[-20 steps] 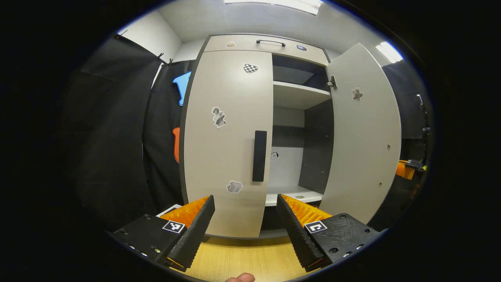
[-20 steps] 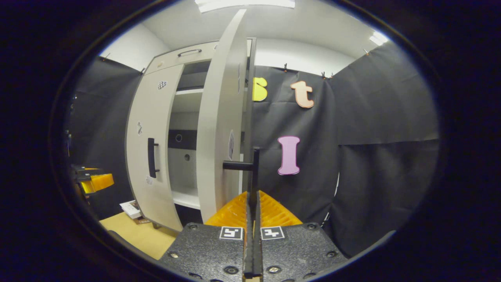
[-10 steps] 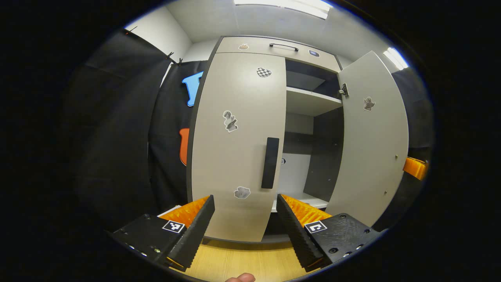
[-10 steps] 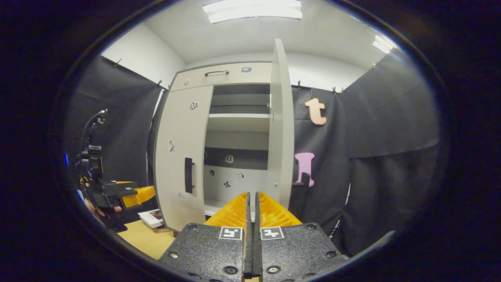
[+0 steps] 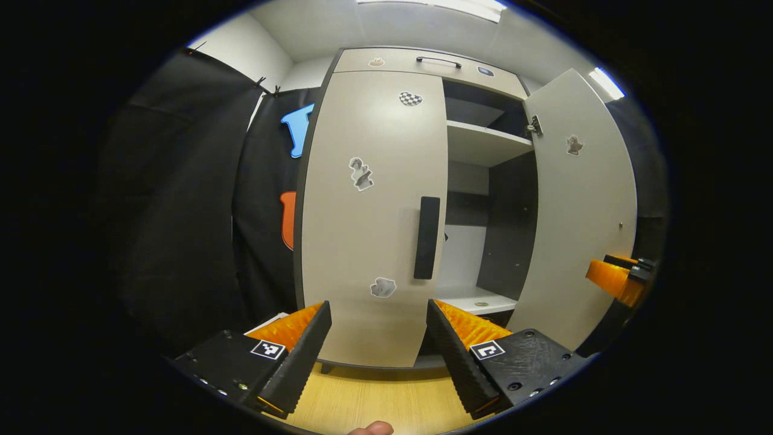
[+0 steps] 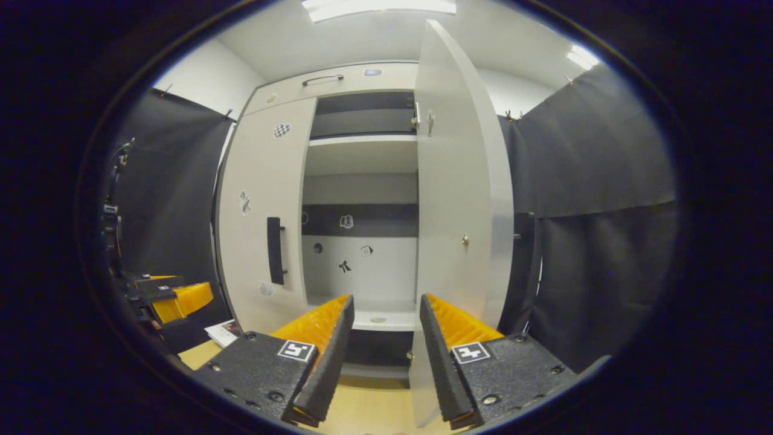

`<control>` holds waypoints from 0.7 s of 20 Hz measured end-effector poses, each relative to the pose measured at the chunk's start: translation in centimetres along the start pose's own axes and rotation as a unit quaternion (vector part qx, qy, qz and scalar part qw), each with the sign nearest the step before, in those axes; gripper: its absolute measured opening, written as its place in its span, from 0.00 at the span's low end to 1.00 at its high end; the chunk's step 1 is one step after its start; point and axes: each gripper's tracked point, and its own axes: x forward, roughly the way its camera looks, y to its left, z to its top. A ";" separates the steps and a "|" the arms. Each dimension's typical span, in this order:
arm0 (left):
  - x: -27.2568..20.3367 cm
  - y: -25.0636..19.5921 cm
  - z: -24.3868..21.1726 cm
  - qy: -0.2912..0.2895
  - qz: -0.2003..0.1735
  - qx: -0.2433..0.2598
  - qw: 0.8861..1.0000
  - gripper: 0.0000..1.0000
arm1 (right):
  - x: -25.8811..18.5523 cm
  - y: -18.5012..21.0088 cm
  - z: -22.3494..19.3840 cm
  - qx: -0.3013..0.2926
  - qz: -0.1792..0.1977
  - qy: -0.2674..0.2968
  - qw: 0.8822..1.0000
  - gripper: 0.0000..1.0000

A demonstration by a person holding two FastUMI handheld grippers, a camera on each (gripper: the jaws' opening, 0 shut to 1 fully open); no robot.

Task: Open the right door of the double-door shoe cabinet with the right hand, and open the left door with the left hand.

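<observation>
Left gripper [image 5: 379, 338]: jaws wide apart, holding nothing, ribbed wedge-shaped fingers [image 5: 305, 347] on textured blocks with square printed markers. It hovers over a pale wood-grain floor [image 5: 374, 399], apart from the cabinet.

Right gripper [image 6: 380, 338]: jaws also spread, nothing between them, same ribbed fingers [image 6: 329, 350]. The bottom edge of the right door sits just beyond its right finger; contact can't be judged.

Shoe cabinet [image 5: 423, 60]: smooth matte light-grey panels with dark edging, and a drawer front on top with a thin curved pull.

Left door [image 5: 374, 205]: closed, flat slab, small cut-out stickers on its face. Its handle [image 5: 427, 237] is a black upright rectangular bar near the inner edge.

Right door [image 5: 580, 211]: swung wide open, metal hinge visible at the top inner corner, small screw heads on its inside face [image 6: 459, 199].

Inside: white shelf [image 6: 362, 151] up high, dark back band, white back panel with small stickers, white bottom shelf [image 6: 380, 319].
</observation>
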 end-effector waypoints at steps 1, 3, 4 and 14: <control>0.7 -0.4 0.6 -0.001 -0.006 0.002 1.000 0.95 | 0.1 0.1 -0.2 -0.002 0.001 -0.001 1.000 0.70; 2.4 -1.4 1.7 -0.008 -0.016 0.006 1.000 0.95 | 0.1 0.2 -0.3 0.000 0.004 0.003 1.000 0.71; 3.4 -1.8 2.2 -0.012 -0.020 0.010 1.000 0.95 | 0.1 0.4 -0.3 0.005 0.007 0.003 1.000 0.71; 14.7 -6.1 4.1 -0.028 -0.040 0.038 0.998 0.95 | -0.7 0.0 -0.6 0.018 0.019 0.002 1.000 0.71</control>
